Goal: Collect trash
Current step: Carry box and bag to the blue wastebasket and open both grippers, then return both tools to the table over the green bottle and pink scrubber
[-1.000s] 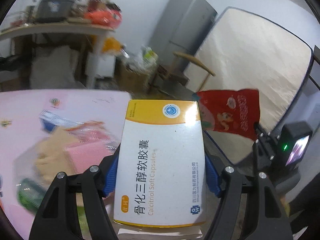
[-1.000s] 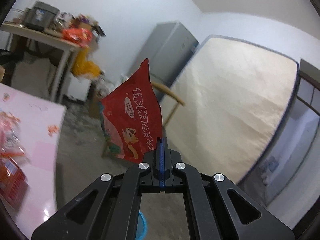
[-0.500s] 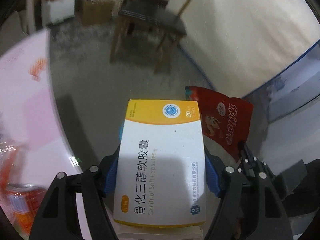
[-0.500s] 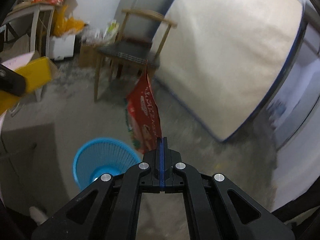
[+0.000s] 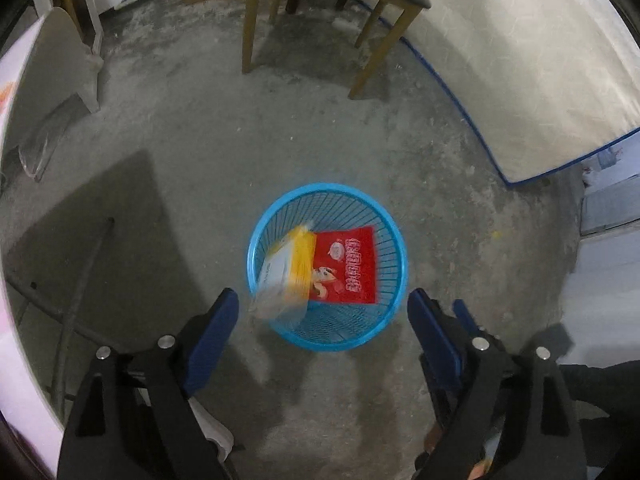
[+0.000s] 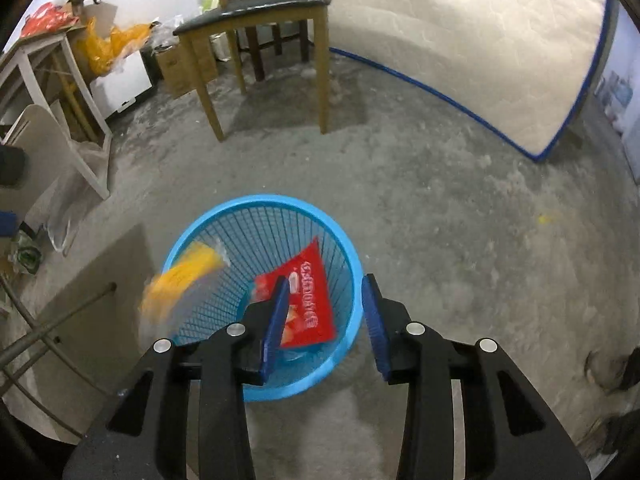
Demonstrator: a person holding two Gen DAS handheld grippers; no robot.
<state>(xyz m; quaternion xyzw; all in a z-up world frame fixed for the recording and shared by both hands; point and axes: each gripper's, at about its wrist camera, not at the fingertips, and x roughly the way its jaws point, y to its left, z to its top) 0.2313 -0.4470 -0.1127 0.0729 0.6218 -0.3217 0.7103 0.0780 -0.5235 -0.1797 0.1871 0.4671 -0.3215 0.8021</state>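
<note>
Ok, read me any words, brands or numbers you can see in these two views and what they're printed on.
Red snack packet in the blue mesh plastic bin: large white characters, too blurred to read.
White-and-yellow cardboard box falling into the bin: motion-blurred, unreadable.
No other text is visible.

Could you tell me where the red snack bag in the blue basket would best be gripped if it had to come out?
Probably its upper edge, from straight above: the red snack bag leans flat against the blue basket's mesh wall, so only that thin edge is reachable.
</note>
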